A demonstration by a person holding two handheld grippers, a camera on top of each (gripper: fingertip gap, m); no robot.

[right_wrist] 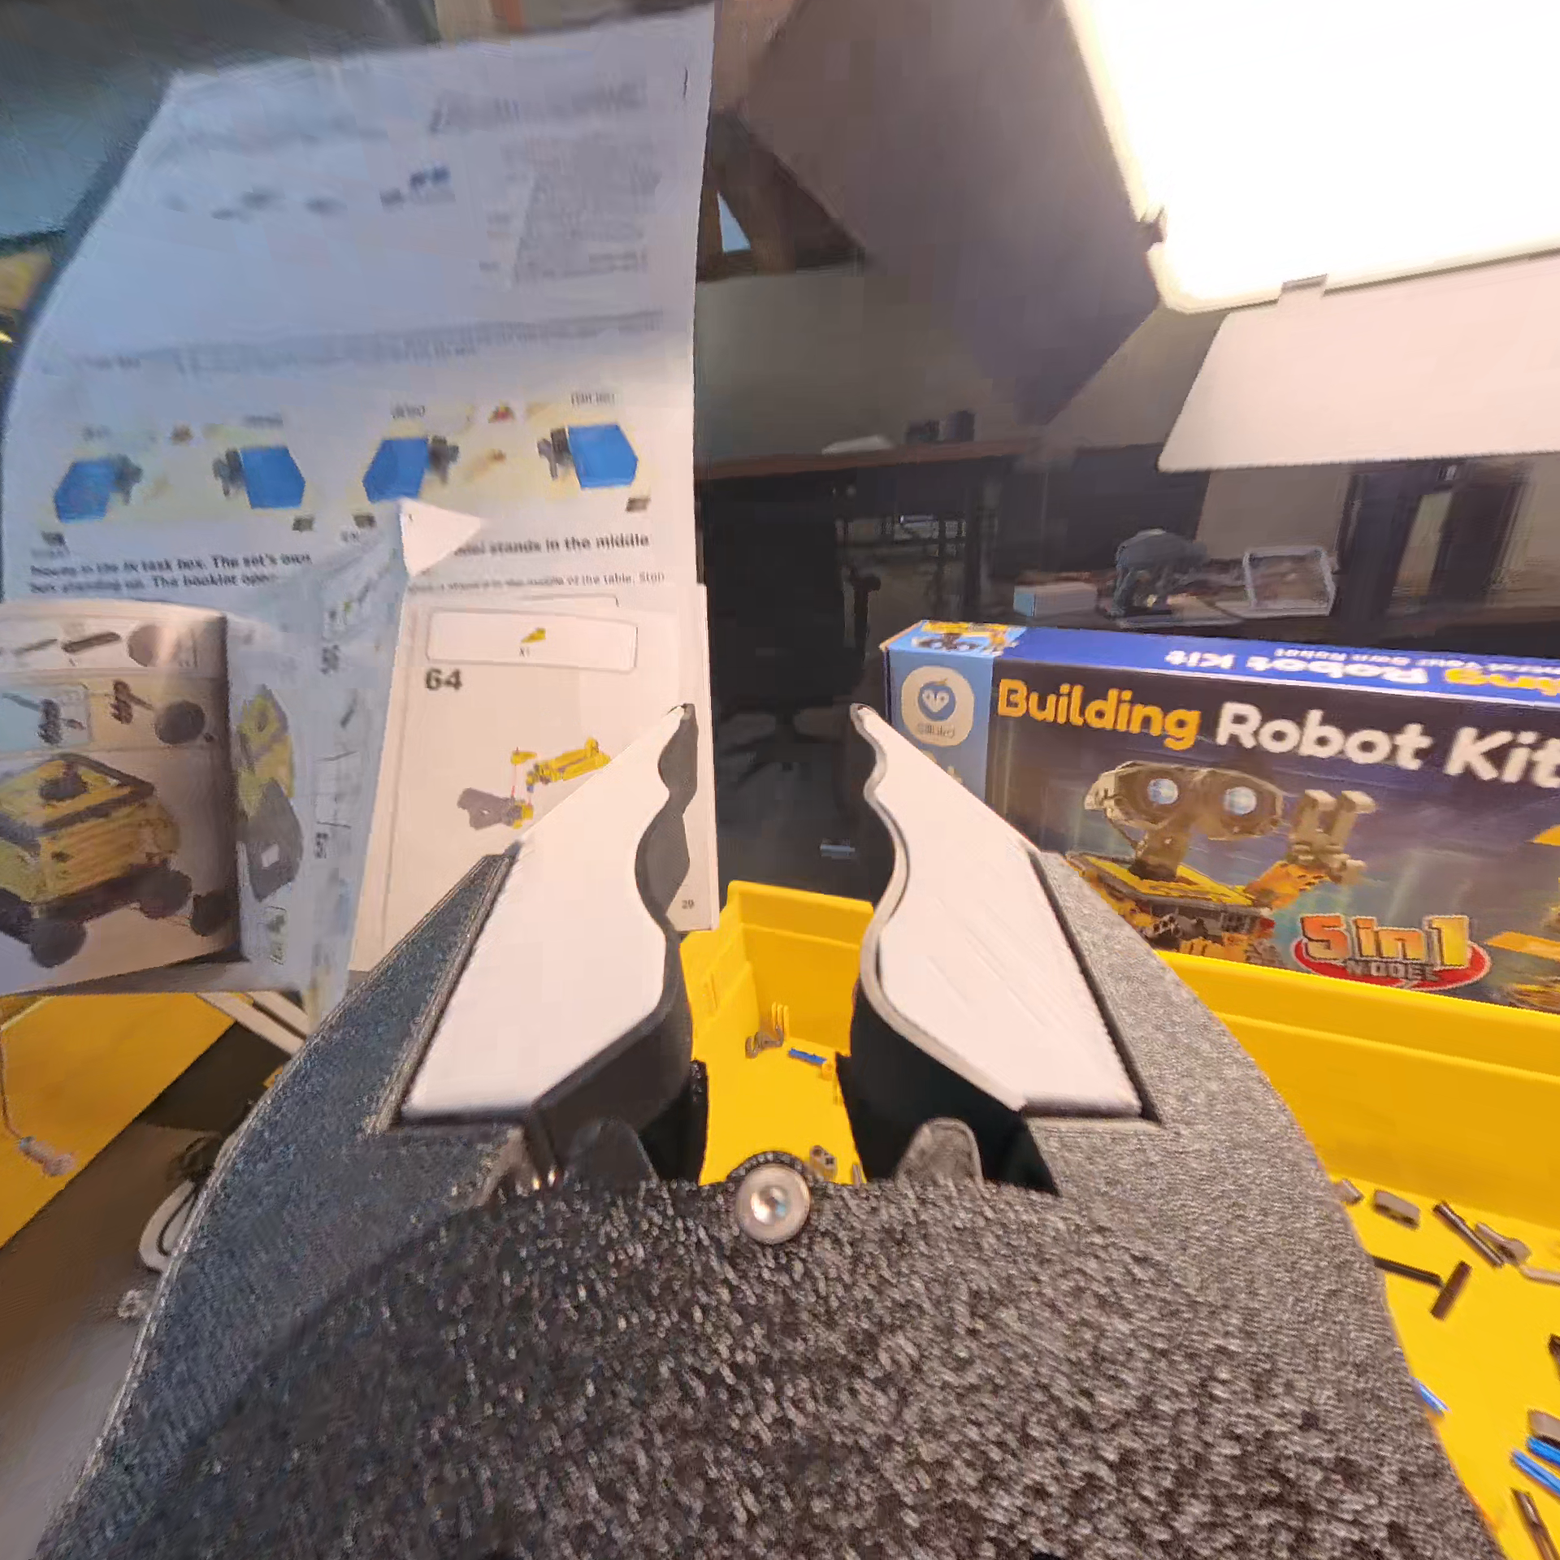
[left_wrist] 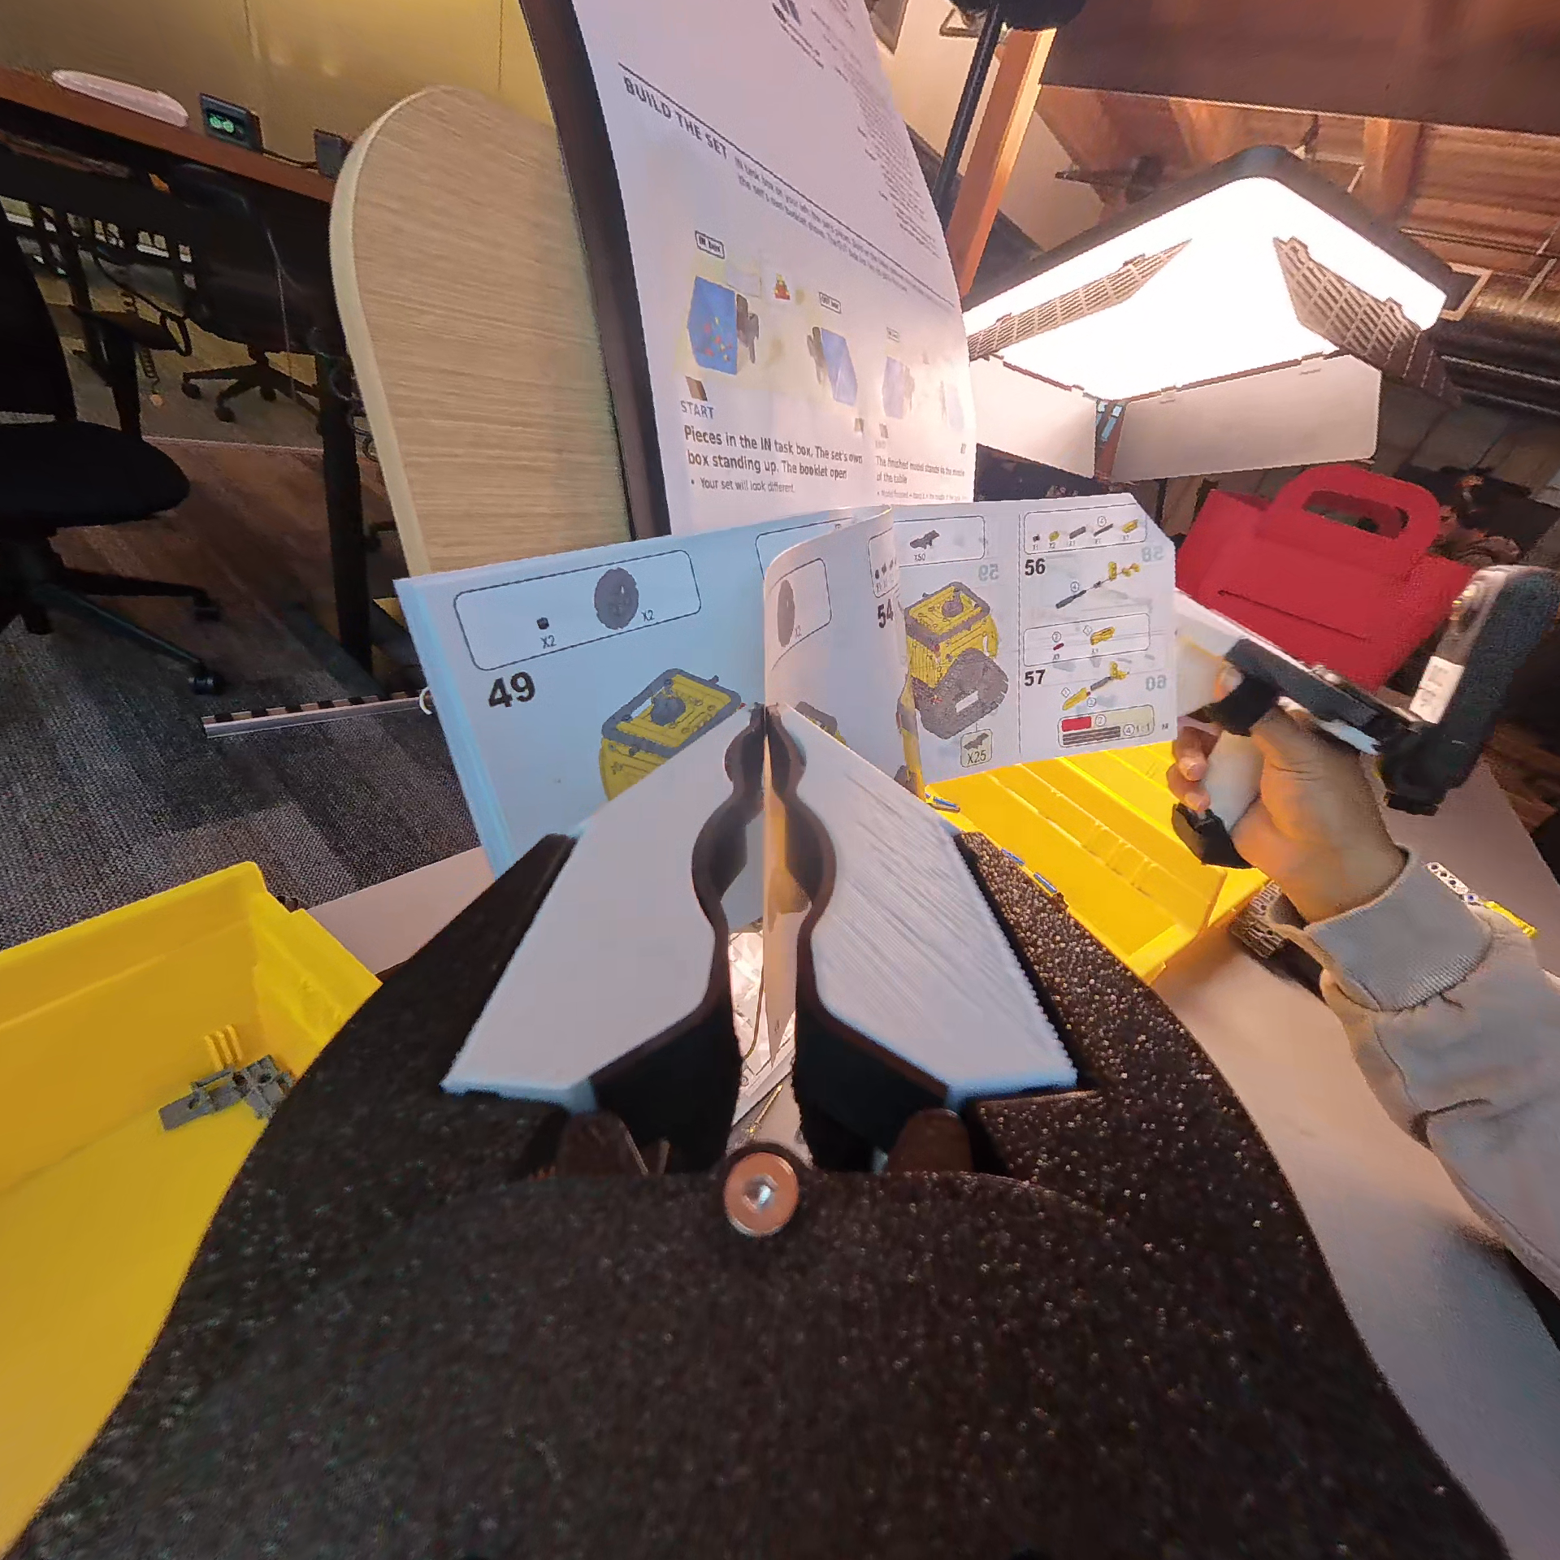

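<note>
Left hand-held gripper of mine pinches one page of the booklet, standing open past it. My right hand-held gripper gapes over a yellow bin; a kit box stands behind.

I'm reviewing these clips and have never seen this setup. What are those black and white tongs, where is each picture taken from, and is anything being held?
No robot here: a person holds a handheld tool in each hand, each with a camera looking along its two fingers. The left wrist view shows the left tongs shut on a page of the open instruction booklet; the hand gripping the other tool shows at its right. The right wrist view shows the right tongs open and empty above a yellow bin of small parts, with a blue kit box behind. A printed sheet stands behind the booklet.
</note>
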